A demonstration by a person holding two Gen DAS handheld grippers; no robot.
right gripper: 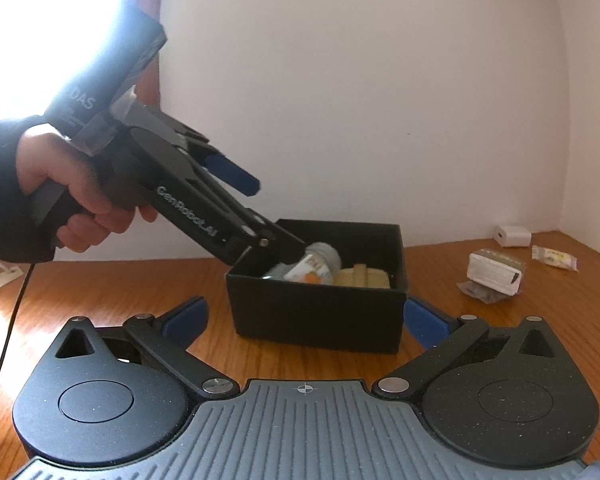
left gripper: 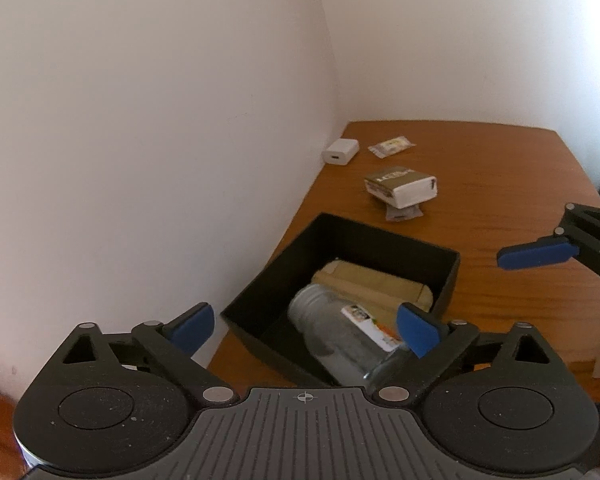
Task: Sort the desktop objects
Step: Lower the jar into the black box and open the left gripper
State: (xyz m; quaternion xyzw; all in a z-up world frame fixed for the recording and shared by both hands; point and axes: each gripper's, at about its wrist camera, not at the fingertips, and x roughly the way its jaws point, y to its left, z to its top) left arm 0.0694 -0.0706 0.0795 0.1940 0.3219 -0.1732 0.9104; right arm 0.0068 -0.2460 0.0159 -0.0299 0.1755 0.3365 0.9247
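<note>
Materials as I see them from the rig

My table [left gripper: 480,168] is glossy orange wood; the box [right gripper: 320,316] looks matt black; the jar [left gripper: 340,340] is clear glass with a dull metal lid and paper label, lying on a beige cloth pouch [left gripper: 376,284].

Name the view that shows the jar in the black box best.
Left wrist view: the jar lies on its side in the black box, lid, glass and label visible. Right wrist view shows only its top above the wall.

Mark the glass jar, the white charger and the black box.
glass jar [left gripper: 336,336], left wrist view, clear side.
white charger [right gripper: 513,236], right wrist view, front face.
black box [right gripper: 316,312], right wrist view, near wall.
</note>
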